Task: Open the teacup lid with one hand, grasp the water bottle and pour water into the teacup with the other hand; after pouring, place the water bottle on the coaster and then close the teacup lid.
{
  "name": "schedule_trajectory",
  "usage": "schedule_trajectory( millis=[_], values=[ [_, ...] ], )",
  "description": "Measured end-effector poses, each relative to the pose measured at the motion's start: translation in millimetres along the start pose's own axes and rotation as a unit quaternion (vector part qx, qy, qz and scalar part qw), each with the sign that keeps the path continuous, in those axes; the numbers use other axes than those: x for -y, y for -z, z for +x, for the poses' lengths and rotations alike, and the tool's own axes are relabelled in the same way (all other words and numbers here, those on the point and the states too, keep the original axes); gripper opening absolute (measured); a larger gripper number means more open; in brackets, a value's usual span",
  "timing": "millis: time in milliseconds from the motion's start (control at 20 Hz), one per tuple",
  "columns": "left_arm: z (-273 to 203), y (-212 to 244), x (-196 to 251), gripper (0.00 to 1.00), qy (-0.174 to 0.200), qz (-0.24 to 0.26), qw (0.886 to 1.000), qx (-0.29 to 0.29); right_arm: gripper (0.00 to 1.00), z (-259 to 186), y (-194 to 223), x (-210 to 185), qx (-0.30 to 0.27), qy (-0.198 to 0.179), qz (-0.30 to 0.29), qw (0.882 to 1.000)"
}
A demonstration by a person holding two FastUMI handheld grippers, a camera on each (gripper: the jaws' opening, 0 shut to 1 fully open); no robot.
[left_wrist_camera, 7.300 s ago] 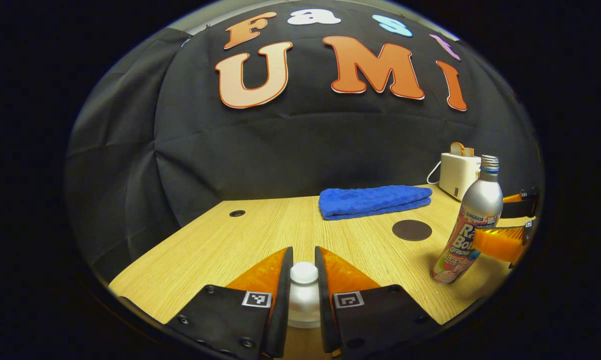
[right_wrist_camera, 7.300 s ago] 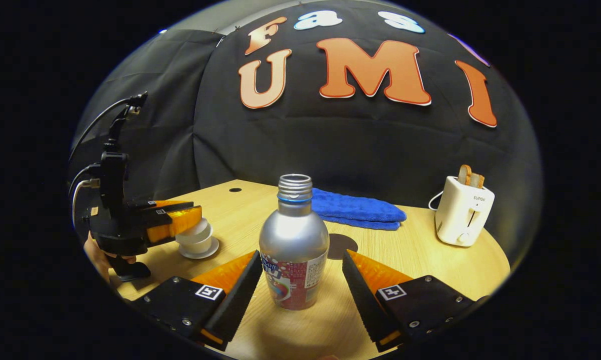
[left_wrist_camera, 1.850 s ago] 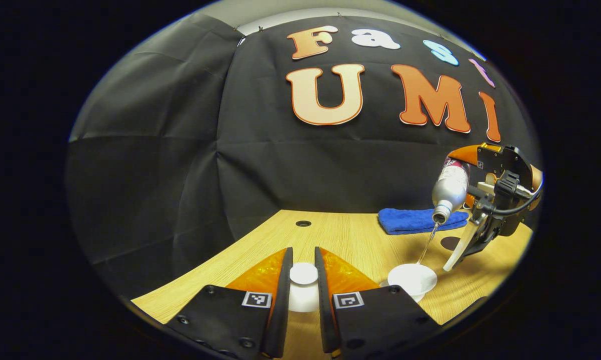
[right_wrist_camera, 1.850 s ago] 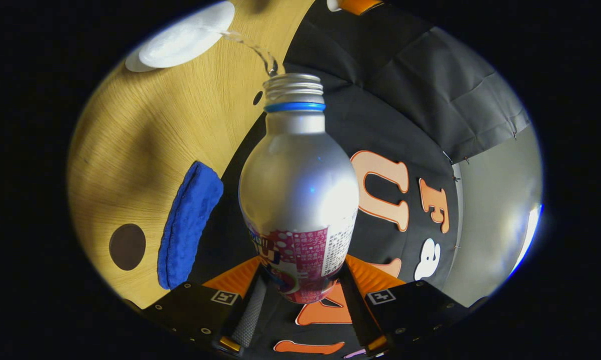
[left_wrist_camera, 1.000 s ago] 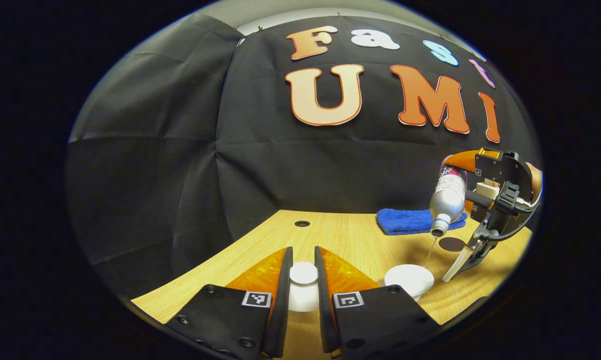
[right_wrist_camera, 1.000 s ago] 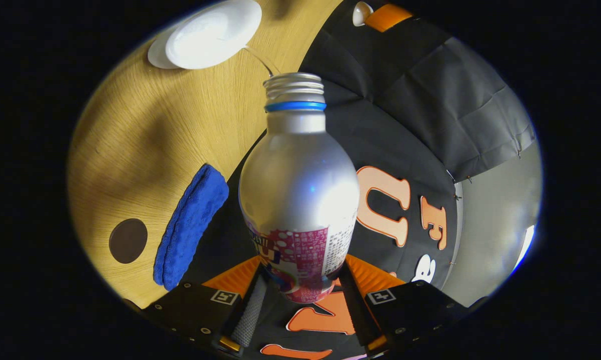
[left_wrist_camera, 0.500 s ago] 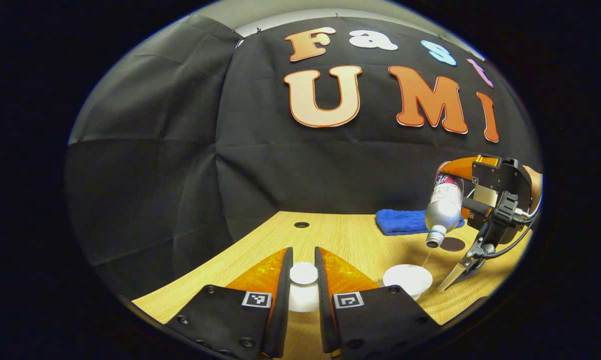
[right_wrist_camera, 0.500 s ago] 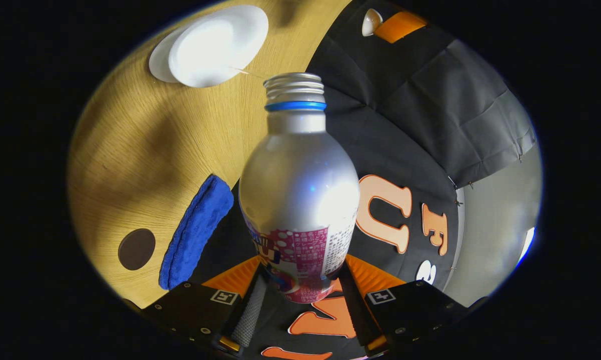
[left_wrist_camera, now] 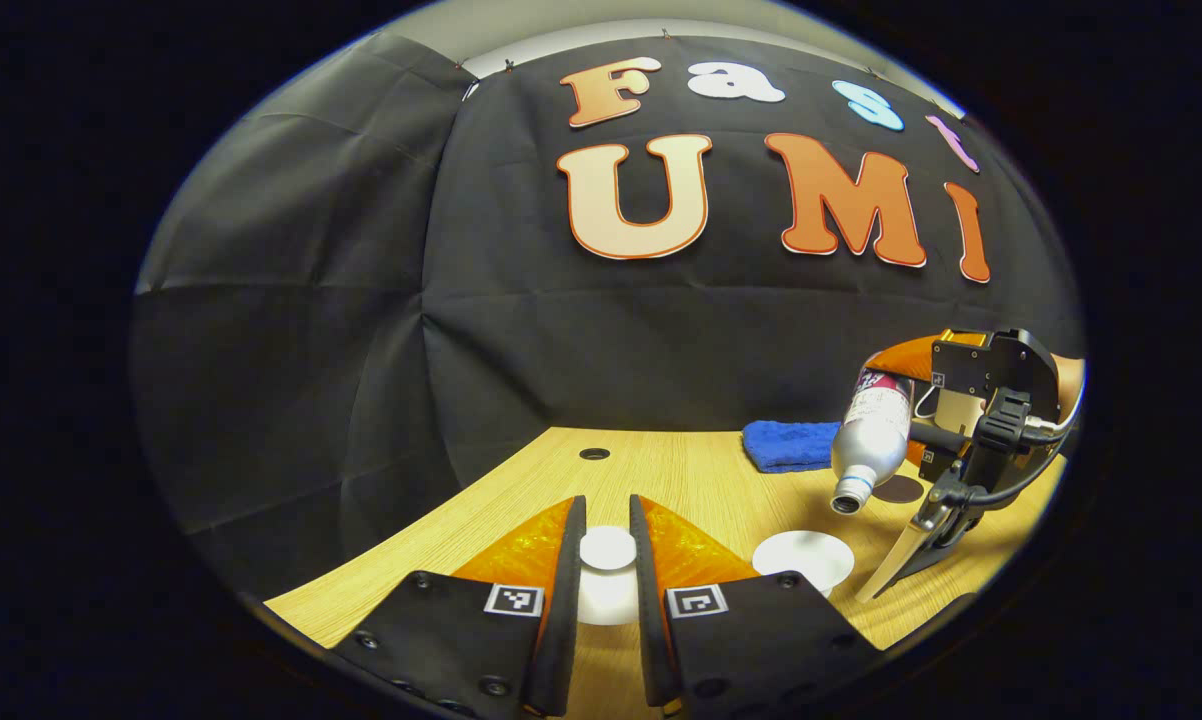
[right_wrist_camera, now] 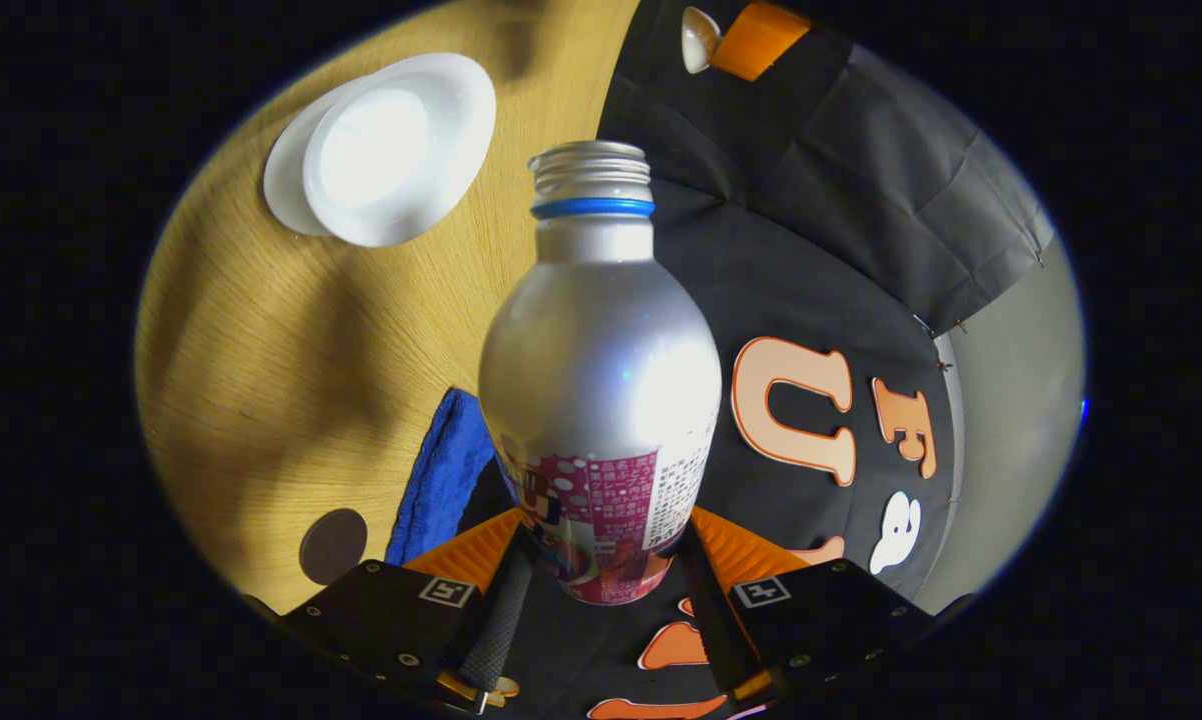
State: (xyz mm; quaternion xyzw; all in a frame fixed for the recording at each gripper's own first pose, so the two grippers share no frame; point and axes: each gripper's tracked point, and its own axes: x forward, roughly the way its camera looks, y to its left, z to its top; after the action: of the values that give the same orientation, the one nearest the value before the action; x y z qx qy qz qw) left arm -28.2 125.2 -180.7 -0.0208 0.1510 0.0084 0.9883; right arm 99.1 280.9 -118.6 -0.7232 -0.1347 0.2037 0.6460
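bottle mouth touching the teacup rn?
Apart. In the left gripper view the bottle hangs tilted in the right gripper, its mouth above and to the right of the teacup, with bare table showing between them.

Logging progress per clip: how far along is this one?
Lid is off, clamped in the left gripper. No stream leaves the tilted water bottle in the right gripper, so pouring into the teacup looks finished. Left: bottle onto coaster, lid back on.
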Motion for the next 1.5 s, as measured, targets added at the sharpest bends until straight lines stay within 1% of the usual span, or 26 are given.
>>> schedule_trajectory(
  millis=[200, 350, 450, 700, 900, 1100, 1200, 1400, 1500],
  values=[
    [-0.8, -5.7, 3.0, 0.31, 0.002, 0.001, 1.0, 0.005, 0.78, -4.1, -0.5, -17.7, -0.009, -0.018, 0.066, 0.998],
    [-0.4, -8.0, 5.1, 0.31, 0.004, 0.004, 1.0, 0.007, 0.79, -9.0, -4.0, -27.8, -0.014, -0.032, 0.122, 0.992],
    [1.3, -8.6, 9.8, 0.31, 0.006, 0.001, 1.0, 0.008, 0.79, -14.1, -6.0, -36.5, -0.019, -0.043, 0.165, 0.985],
    [3.2, -12.6, 21.2, 0.31, 0.015, 0.001, 1.0, 0.011, 0.79, -23.1, -6.7, -46.4, -0.035, -0.061, 0.263, 0.962],
    [4.7, -18.9, 30.3, 0.31, 0.022, -0.002, 1.0, 0.016, 0.79, -27.2, -4.3, -51.2, -0.051, -0.073, 0.352, 0.932],
    [6.6, -22.0, 42.7, 0.31, 0.034, -0.009, 0.999, 0.018, 0.79, -25.5, 5.9, -58.7, -0.065, -0.082, 0.421, 0.901],
    [7.7, -21.7, 49.7, 0.31, 0.039, -0.009, 0.999, 0.017, 0.79, -23.0, 8.1, -61.2, -0.074, -0.087, 0.453, 0.884],
    [8.2, -21.7, 64.6, 0.31, 0.049, -0.005, 0.999, 0.016, 0.79, -21.9, 12.2, -67.4, -0.081, -0.092, 0.498, 0.858],
    [8.9, -19.4, 75.3, 0.31, 0.06, -0.004, 0.998, 0.013, 0.79, -21.3, 15.2, -74.3, -0.085, -0.095, 0.524, 0.842]
  ],
)
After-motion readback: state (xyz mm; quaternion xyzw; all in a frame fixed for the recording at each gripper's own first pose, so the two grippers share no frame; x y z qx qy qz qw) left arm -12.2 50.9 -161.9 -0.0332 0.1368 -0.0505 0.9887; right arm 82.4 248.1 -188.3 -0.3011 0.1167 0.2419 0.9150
